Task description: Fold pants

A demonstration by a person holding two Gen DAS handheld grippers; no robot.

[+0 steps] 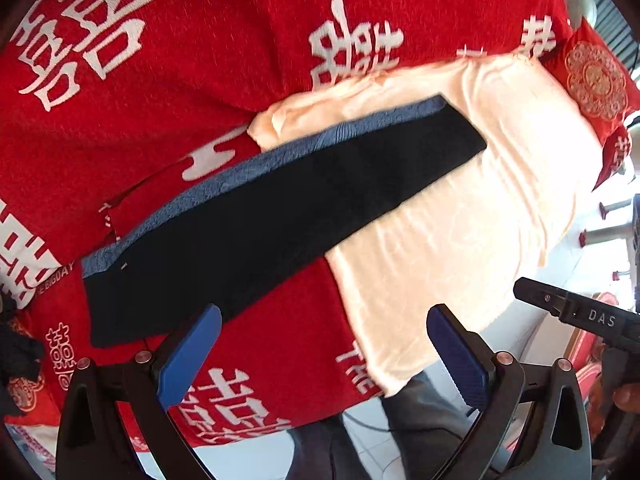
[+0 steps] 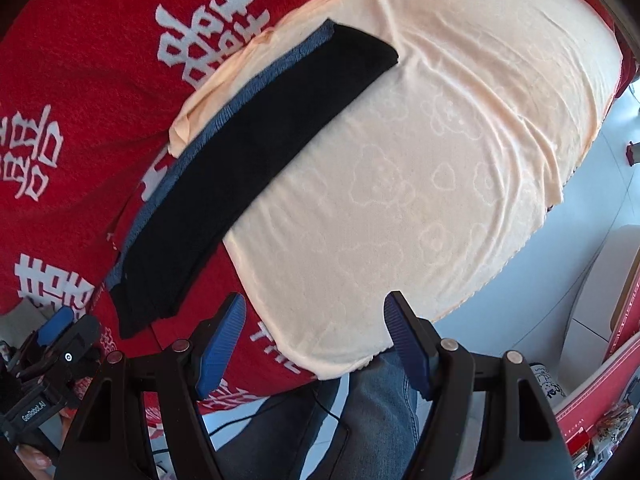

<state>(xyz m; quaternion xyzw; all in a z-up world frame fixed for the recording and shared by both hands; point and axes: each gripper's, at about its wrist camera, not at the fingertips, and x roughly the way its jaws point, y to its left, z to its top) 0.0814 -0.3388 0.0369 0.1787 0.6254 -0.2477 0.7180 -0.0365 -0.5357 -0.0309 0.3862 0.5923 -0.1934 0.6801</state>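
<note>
While both grippers are hanging wide open over the near edge of the bed, nothing is sitting between either pair of blue pads — the left gripper (image 1: 324,354) is hovering above the red bedspread (image 1: 200,40) with the near end of the pants just ahead of its left finger, and the right gripper (image 2: 314,338) is hovering over the near edge of the cream towel (image 2: 420,180), with that same end lying off to its left. The pants (image 1: 280,216) are lying flat as a long dark strip, already doubled lengthwise by the look of it, with a blue band running along the far edge. Their long axis is running diagonally, from the near-left end on the bedspread up and away to the far-right end resting on the towel. The left gripper is looking nearer to the near end, so a lengthwise fold would probably be starting there; the far end is lying well apart from both grippers and would be needing a reach forward and to the right.
</note>
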